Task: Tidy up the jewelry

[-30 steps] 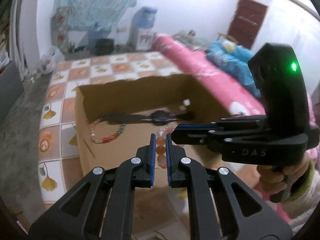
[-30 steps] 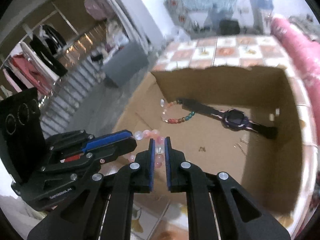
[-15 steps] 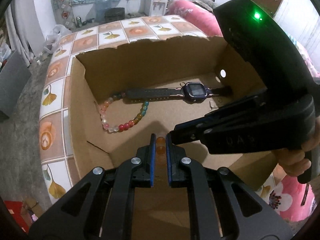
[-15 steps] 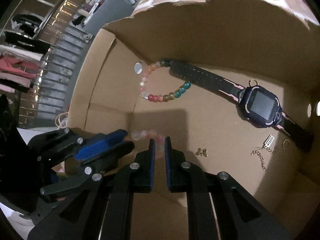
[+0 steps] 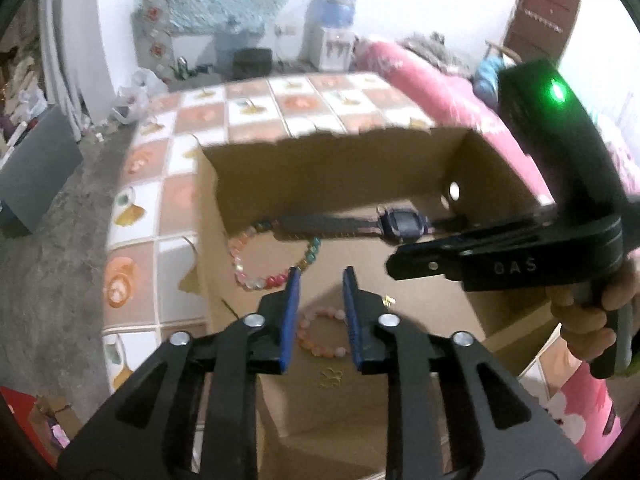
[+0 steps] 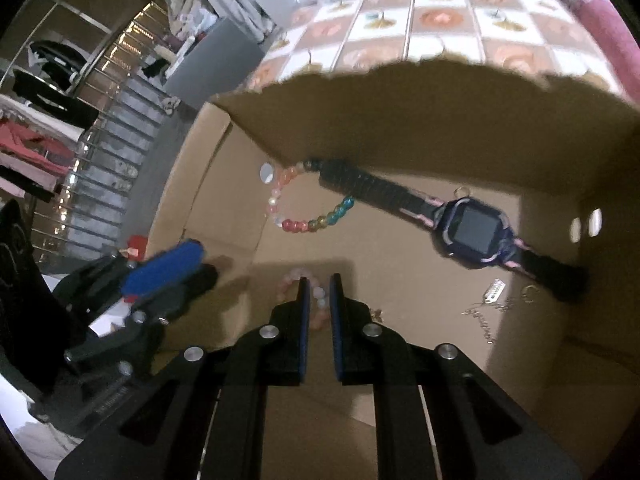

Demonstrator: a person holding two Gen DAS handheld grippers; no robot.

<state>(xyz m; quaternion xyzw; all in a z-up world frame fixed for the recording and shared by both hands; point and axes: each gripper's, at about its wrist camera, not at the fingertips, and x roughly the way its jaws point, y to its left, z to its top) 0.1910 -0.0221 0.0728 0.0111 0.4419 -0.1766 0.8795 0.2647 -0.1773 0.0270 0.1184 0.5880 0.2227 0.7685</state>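
The cardboard box [image 6: 224, 184] holds two bead bracelets, one smartwatch [image 6: 474, 232] and one thin chain [image 6: 480, 316]. The rainbow bracelet [image 6: 308, 220] lies against the back wall; the pink bracelet [image 5: 320, 330], gripped half a second ago, now lies on the floor near the front edge. Left gripper [image 5: 320, 292] has released; right gripper [image 6: 316, 300] stands slightly parted, straddling its beads.

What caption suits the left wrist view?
Open left hand-held gripper above a pink bead bracelet lying in the cardboard box.
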